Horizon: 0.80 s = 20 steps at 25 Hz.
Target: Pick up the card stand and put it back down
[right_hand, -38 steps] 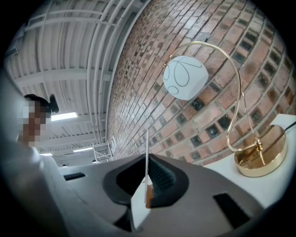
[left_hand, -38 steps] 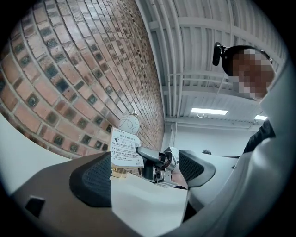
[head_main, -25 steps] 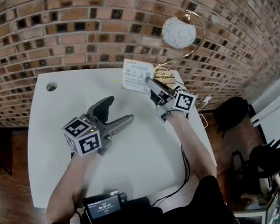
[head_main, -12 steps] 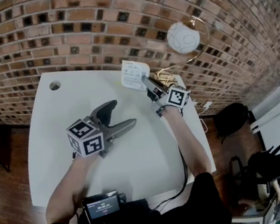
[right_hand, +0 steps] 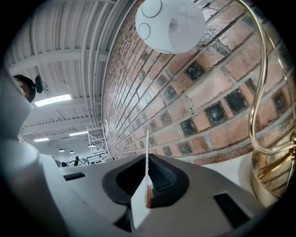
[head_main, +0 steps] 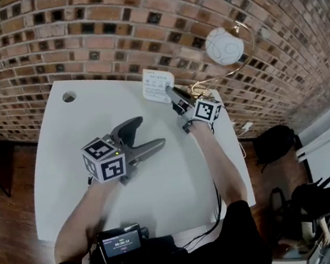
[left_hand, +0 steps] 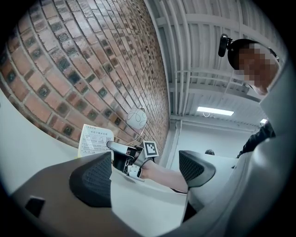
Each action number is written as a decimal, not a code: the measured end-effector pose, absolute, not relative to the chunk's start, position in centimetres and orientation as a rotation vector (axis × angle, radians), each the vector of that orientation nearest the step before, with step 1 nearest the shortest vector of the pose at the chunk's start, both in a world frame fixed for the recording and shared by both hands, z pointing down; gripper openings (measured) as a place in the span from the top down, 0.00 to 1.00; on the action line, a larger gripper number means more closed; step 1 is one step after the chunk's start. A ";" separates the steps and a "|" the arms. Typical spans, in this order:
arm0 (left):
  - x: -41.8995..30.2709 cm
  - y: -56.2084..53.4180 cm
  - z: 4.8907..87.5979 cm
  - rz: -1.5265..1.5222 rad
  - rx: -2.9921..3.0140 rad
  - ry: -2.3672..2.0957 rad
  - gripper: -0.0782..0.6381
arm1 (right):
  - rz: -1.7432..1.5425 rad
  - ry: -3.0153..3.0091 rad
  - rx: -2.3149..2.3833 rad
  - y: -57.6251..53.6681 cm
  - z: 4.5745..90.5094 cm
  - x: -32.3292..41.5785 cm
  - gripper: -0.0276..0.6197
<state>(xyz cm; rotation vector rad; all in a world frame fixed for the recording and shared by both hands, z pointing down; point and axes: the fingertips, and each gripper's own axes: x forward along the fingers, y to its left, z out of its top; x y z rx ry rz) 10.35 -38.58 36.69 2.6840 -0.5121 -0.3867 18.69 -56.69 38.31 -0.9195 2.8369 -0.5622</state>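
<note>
White surface (head_main: 177,180), set against a brick wall (head_main: 82,43). Item under task: the card stand (head_main: 157,85) is at the far edge of the surface, about twelve o'clock, upright and just in front of the wall, with its printed face toward the person.

The right tongs (head_main: 169,91) meet the card stand from its five o'clock side. In the right gripper view, the jaws are closed on the stand's white sheet, which is seen edge-on between the dark pads (right_hand: 164,183). Whether the stand's foot touches the surface cannot be determined.

The left tongs (head_main: 146,135) are near the centre of the surface, toward nine o'clock and well apart from the card stand, aimed at roughly two o'clock. Their jaws are spread wide with nothing gripped, as the left gripper view confirms.

Other items: a lamp (head_main: 224,46) with a white globe and gold stem at the card stand's two o'clock, a round hole (head_main: 69,96) at the ten o'clock corner, and a screen device (head_main: 120,242) at the six o'clock edge.
</note>
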 end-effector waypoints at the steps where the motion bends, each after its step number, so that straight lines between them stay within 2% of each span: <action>1: 10.3 -38.6 36.7 -0.387 2.684 -0.512 0.26 | -0.563 2.840 -0.919 -56.8 38.5 18.6 0.91; 20: 10.1 -38.8 36.7 -0.395 2.664 -0.517 0.26 | -0.519 2.967 -0.841 -59.3 40.2 17.5 0.91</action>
